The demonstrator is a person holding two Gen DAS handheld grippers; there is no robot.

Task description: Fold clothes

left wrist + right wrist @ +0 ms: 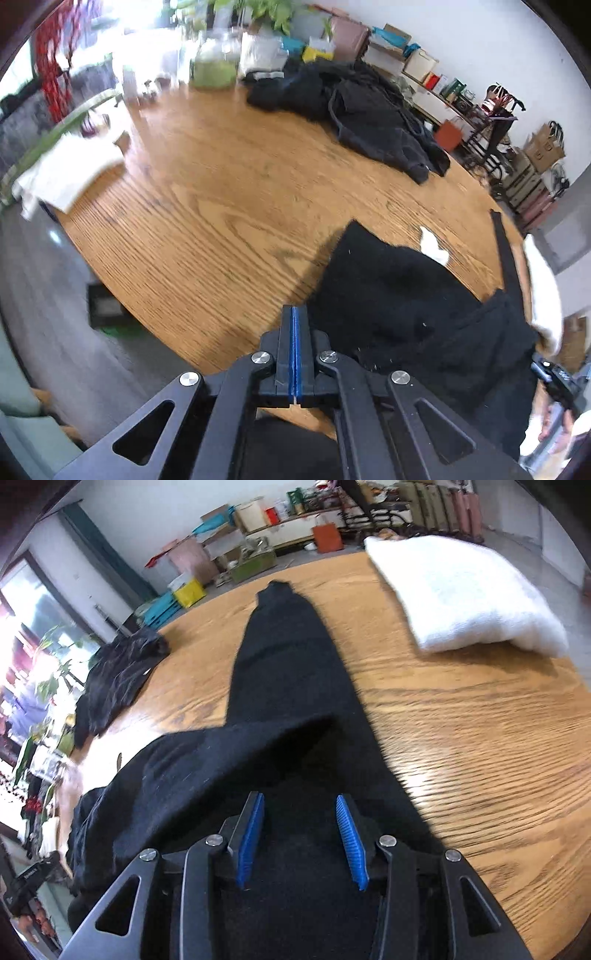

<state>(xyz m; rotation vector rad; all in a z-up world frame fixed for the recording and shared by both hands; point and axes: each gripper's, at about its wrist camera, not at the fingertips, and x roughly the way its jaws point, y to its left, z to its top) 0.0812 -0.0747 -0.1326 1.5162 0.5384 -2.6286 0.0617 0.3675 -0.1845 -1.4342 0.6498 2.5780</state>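
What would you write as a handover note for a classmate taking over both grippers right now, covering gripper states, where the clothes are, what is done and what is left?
Left gripper: shut, nothing visible between its pads, over the wooden table beside the black garment.
Right gripper: open, above the black garment, not gripping it.
Clothes: the black garment lies rumpled at the near edge, one long part stretched across the table. A dark pile waits at the far side. A folded white item lies to the right.
Done: apparently the white item.
Left: fold the black garment, then the dark pile.
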